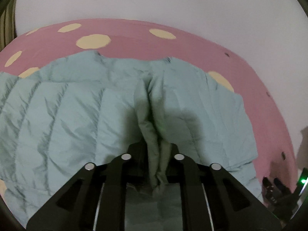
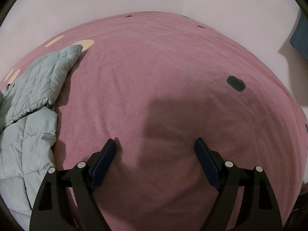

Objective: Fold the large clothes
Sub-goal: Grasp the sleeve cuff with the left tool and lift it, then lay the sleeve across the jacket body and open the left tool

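Observation:
A large pale green quilted puffer jacket (image 1: 67,115) lies spread on a pink bed cover (image 1: 134,44). My left gripper (image 1: 156,150) is shut on a bunched fold of the jacket, which runs up between its fingers. In the right wrist view the jacket (image 2: 34,96) lies at the far left, with a sleeve or edge folded over. My right gripper (image 2: 155,146) is open and empty, just above bare pink cover (image 2: 154,67), to the right of the jacket. The right gripper also shows at the lower right of the left wrist view (image 1: 273,186).
The pink cover has cream spots (image 1: 93,41) near the far side and small dark spots (image 2: 235,83). White walls (image 2: 96,0) close the bed's far side and meet in a corner. A blue object (image 2: 300,36) sits at the right edge.

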Action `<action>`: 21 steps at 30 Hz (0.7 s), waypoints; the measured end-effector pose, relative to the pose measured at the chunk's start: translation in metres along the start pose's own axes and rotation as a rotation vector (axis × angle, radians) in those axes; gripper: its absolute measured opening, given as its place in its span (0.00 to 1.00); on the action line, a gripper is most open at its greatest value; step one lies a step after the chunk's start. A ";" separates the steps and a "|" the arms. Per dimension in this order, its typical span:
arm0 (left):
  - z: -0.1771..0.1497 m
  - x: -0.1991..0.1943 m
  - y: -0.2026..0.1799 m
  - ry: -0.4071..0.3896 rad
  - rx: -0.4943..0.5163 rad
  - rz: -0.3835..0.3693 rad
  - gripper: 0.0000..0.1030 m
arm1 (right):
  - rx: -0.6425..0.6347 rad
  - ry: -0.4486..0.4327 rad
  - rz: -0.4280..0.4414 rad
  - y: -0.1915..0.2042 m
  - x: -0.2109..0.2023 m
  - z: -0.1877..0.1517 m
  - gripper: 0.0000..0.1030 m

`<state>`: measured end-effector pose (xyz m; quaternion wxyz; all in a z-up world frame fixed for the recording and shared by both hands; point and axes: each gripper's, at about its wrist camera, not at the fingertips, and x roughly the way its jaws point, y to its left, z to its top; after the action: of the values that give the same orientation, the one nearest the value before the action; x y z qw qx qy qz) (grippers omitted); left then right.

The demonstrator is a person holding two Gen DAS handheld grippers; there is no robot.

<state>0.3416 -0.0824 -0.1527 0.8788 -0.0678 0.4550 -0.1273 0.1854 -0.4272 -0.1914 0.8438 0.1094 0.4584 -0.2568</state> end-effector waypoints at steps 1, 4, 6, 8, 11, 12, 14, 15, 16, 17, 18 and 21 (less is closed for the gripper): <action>-0.001 0.001 -0.005 -0.002 0.012 0.005 0.16 | 0.000 0.000 0.000 0.000 0.000 0.000 0.80; 0.000 0.003 -0.017 -0.004 0.039 0.002 0.38 | -0.001 0.000 -0.001 0.001 0.000 0.000 0.80; 0.000 -0.007 -0.023 -0.014 0.042 -0.014 0.47 | -0.001 -0.001 0.000 0.001 0.001 0.001 0.80; 0.001 -0.021 -0.023 -0.036 0.047 -0.024 0.54 | -0.002 -0.001 -0.001 0.002 0.001 0.001 0.80; -0.003 -0.055 -0.014 -0.088 0.045 -0.034 0.63 | -0.003 -0.001 -0.001 0.001 0.002 0.002 0.80; -0.005 -0.065 -0.009 -0.106 0.045 -0.025 0.67 | -0.004 -0.002 -0.002 0.003 0.002 0.001 0.80; -0.014 -0.089 0.010 -0.153 0.047 0.022 0.72 | -0.005 -0.002 -0.002 0.003 0.002 0.002 0.80; -0.016 -0.095 0.017 -0.166 0.048 0.043 0.74 | -0.004 -0.002 -0.001 0.002 0.002 0.002 0.80; -0.023 -0.106 0.033 -0.179 0.044 0.084 0.77 | -0.003 -0.003 0.000 0.002 0.002 0.002 0.80; -0.026 -0.110 0.042 -0.183 0.036 0.113 0.78 | -0.001 -0.003 0.003 0.001 0.002 0.002 0.80; -0.031 -0.116 0.055 -0.188 0.023 0.147 0.78 | 0.000 -0.004 0.006 0.001 0.002 0.003 0.80; -0.052 -0.135 0.105 -0.191 -0.046 0.227 0.78 | -0.018 -0.014 -0.011 0.003 -0.003 0.006 0.80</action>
<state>0.2415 0.0563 -0.1018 0.9251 -0.0480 0.3767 -0.0094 0.1898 -0.4264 -0.1856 0.8465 0.0975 0.4553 -0.2581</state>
